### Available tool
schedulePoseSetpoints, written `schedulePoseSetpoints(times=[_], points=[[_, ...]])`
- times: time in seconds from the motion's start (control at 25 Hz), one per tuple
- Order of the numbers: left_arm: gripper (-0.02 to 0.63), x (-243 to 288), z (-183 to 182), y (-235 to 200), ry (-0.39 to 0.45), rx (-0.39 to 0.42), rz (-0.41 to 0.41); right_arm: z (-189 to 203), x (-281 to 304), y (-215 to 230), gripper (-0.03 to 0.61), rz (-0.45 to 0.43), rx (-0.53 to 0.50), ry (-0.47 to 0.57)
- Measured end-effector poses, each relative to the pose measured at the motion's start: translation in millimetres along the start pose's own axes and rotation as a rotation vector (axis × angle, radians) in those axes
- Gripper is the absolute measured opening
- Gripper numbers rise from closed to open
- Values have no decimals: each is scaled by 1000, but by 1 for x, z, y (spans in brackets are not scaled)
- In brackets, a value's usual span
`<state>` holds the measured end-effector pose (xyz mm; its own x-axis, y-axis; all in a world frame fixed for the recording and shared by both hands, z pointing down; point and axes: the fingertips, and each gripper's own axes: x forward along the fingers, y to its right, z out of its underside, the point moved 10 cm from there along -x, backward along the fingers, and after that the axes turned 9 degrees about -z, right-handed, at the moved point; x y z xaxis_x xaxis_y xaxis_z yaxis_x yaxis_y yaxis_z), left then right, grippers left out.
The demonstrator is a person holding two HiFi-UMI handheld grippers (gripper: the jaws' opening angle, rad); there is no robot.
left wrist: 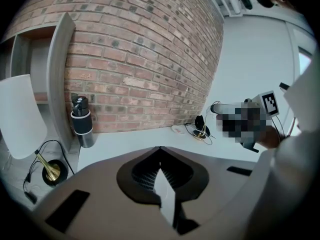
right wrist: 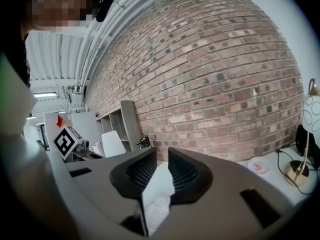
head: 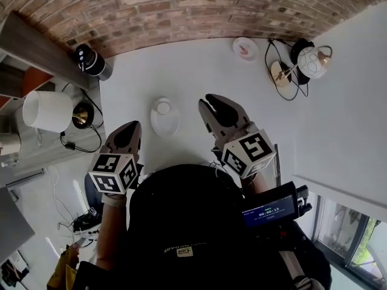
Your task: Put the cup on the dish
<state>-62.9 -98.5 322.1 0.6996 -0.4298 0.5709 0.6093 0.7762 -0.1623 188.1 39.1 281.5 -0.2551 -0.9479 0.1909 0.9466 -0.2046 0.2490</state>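
The cup (head: 163,107) is small and white and stands near the middle of the white table (head: 199,71), between the two tools and a little ahead of them. A wider pale shape just under it, on the near side, seems to be the dish (head: 164,127). From the head view the cup looks to be sitting already on the far part of it, but white on white makes this difficult to confirm. The right hand-held gripper (right wrist: 162,151) is held above the table, just to the right of the cup, with a narrow gap between its jaws. Nothing is between the pads; only the cup's rim is visible through the gap, lower down. The left hand-held gripper (left wrist: 160,149) has its jaws closed together and is empty. I judge the cup to be light, stiff and smooth, probably ceramic or glass, so it can slip and it can break. It is better to take it across the wall near the rim, with gentle pressure, and to keep it upright. A second small plate (head: 245,48) lies far away, near the brick wall (head: 181,11).
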Motion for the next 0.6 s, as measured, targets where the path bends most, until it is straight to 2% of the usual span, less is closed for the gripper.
schedulePoseSetpoints(times=[0.16, 0.6], points=[[6, 4, -4, 0, -3, 4, 23, -4, -6, -3, 34, 25, -8, 29], [6, 5, -5, -1, -15, 19, 66, -5, -15, -9, 18, 71, 40, 81]])
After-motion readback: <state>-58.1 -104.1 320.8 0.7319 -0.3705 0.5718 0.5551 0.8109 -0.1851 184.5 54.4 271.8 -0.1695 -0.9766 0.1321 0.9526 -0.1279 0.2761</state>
